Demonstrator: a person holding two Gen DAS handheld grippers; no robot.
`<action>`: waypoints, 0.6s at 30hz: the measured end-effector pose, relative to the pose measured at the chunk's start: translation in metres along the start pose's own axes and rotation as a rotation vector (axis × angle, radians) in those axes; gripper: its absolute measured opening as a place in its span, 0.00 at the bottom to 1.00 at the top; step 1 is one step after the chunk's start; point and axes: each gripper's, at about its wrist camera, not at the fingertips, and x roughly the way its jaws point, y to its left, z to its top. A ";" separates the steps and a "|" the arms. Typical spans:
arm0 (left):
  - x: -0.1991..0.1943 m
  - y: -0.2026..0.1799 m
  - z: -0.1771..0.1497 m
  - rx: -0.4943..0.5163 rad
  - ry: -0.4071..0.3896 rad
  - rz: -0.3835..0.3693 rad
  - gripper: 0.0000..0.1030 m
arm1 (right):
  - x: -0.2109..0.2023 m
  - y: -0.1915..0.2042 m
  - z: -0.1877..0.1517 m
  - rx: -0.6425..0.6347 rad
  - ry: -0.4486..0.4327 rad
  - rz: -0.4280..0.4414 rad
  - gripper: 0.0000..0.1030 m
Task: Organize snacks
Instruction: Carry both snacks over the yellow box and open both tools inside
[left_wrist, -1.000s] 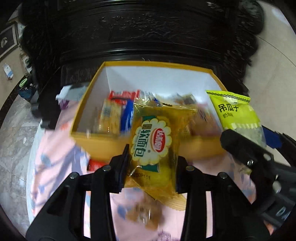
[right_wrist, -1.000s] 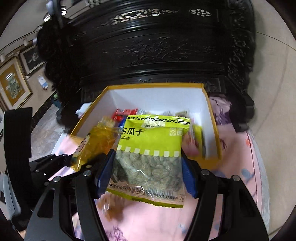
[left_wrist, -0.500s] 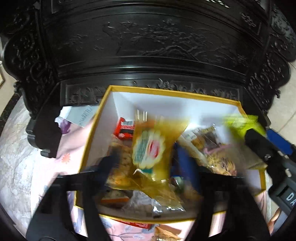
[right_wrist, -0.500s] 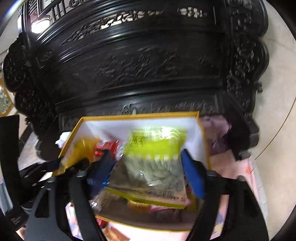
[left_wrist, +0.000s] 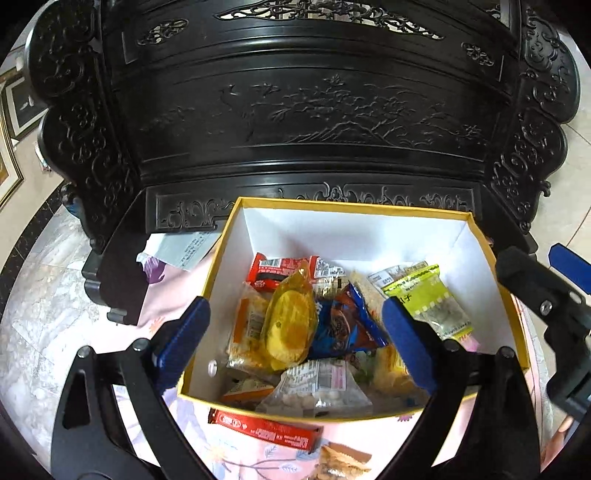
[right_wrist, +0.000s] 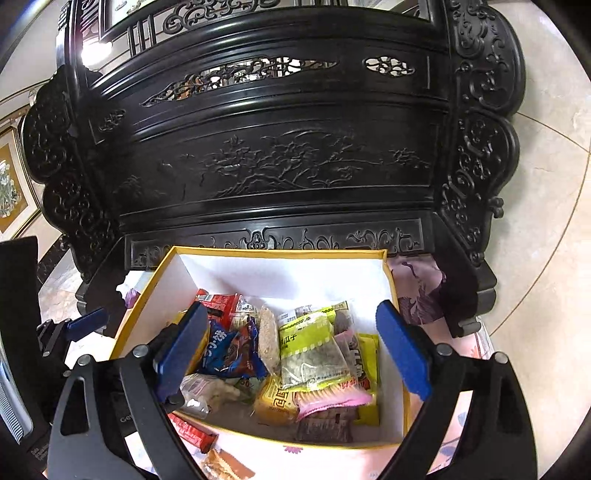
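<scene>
A yellow-rimmed box (left_wrist: 351, 206) (right_wrist: 277, 253) with white walls holds several snack packets. The clear yellow bread packet (left_wrist: 291, 325) lies in it at the middle left. At the right of the box rests the green melon-seed packet (left_wrist: 428, 295) (right_wrist: 310, 347). My left gripper (left_wrist: 295, 314) hangs open above the box with nothing between its blue pads. Beside it, my right gripper (right_wrist: 290, 314) is over the seed packet with its jaws still opening, not touching anything. The left wrist view catches its black body at the right edge.
A red bar (left_wrist: 266, 428) (right_wrist: 192, 434) and a cracker packet (left_wrist: 340, 461) lie on the pink floral cloth (left_wrist: 162, 295) in front of the box. Dark carved wooden furniture (left_wrist: 314, 110) stands right behind it. A white paper (left_wrist: 184, 247) sits at the box's left.
Both grippers opened and let go of their packets, the bread and the seeds, which now lie in the box. Both grippers rose and drew back.
</scene>
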 end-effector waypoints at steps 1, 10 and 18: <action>-0.003 0.002 -0.002 -0.006 0.003 -0.005 0.93 | -0.003 0.000 -0.002 0.003 0.001 0.001 0.90; -0.031 0.008 -0.026 -0.013 0.001 -0.032 0.93 | -0.024 0.005 -0.029 0.000 0.038 0.028 0.92; -0.062 0.022 -0.057 -0.013 -0.019 -0.023 0.93 | -0.066 0.016 -0.054 -0.004 0.005 0.086 0.92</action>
